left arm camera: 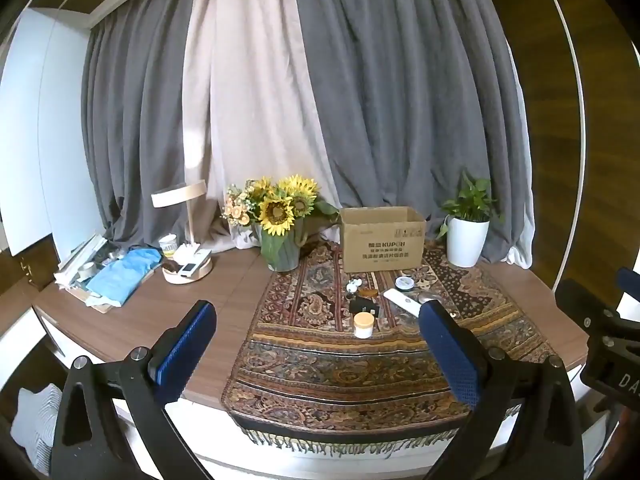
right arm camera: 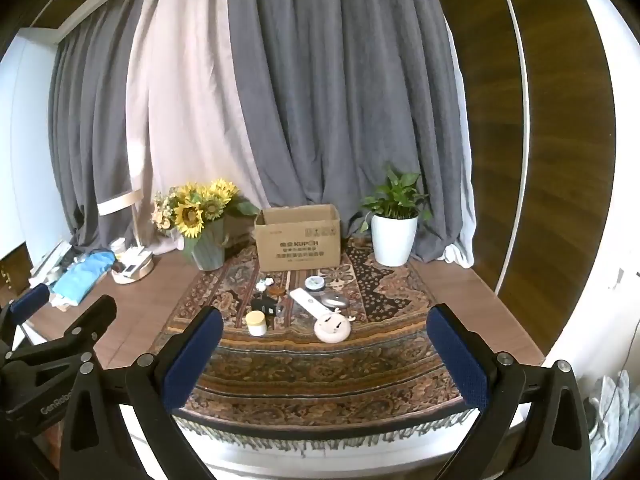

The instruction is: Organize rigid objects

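Small rigid objects lie on the patterned runner (right arm camera: 320, 360) in front of an open cardboard box (right arm camera: 298, 238): a white jar with a wooden lid (right arm camera: 256, 323), a black item (right arm camera: 265, 305), a white remote (right arm camera: 309, 300), a round tin (right arm camera: 314, 282), a grey mouse (right arm camera: 335, 301), a round cream gadget (right arm camera: 332, 327) and a small white figure (right arm camera: 264, 283). The jar (left arm camera: 363, 324), remote (left arm camera: 401, 301) and box (left arm camera: 382, 240) also show in the left wrist view. My left gripper (left arm camera: 316, 320) and right gripper (right arm camera: 324, 332) are both open and empty, held back near the table's front edge.
A sunflower vase (right arm camera: 208, 248) stands left of the box and a potted plant in a white pot (right arm camera: 394, 240) right of it. A lamp with a tray base (left arm camera: 188, 268) and blue cloth (left arm camera: 124, 276) sit at the left. Curtains hang behind.
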`<action>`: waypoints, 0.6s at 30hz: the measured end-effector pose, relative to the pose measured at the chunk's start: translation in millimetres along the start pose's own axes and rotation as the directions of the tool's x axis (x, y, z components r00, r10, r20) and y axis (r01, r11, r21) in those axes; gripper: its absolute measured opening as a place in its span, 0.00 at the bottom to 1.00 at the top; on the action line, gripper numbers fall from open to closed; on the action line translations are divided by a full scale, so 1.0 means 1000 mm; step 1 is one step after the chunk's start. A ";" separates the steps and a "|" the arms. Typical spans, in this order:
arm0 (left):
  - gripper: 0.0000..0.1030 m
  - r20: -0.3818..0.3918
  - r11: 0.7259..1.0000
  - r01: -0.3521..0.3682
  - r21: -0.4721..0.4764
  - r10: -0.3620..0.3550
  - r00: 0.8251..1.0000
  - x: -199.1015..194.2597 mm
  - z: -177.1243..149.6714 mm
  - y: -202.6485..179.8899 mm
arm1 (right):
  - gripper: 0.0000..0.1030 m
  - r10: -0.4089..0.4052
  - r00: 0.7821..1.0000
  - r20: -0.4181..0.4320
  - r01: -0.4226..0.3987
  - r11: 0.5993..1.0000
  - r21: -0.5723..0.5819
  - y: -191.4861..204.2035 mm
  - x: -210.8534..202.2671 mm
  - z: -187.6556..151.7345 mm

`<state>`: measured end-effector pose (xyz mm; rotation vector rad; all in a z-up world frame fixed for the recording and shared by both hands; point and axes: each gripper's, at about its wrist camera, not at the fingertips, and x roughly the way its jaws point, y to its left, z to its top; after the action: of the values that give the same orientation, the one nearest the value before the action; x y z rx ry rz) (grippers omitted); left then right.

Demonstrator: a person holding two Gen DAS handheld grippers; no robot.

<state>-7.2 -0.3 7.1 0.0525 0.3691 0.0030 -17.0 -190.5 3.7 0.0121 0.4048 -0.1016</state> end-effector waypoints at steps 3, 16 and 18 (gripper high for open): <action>1.00 0.004 1.000 0.007 0.005 -0.007 1.000 -0.002 0.004 -0.002 | 1.00 -0.005 1.000 0.006 0.005 1.000 0.002 0.003 -0.004 0.004; 1.00 0.003 1.000 0.028 -0.003 -0.028 1.000 0.003 0.008 0.001 | 1.00 -0.011 1.000 0.016 0.011 1.000 0.005 0.004 -0.004 0.006; 1.00 0.005 0.999 0.032 -0.006 -0.032 0.999 0.002 0.008 0.001 | 1.00 -0.012 1.000 0.018 0.012 1.000 0.006 0.005 -0.005 0.005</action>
<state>-2.1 0.9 13.5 0.0406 0.3654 -0.0276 -18.6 -184.9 10.4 0.0142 0.3865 -0.1142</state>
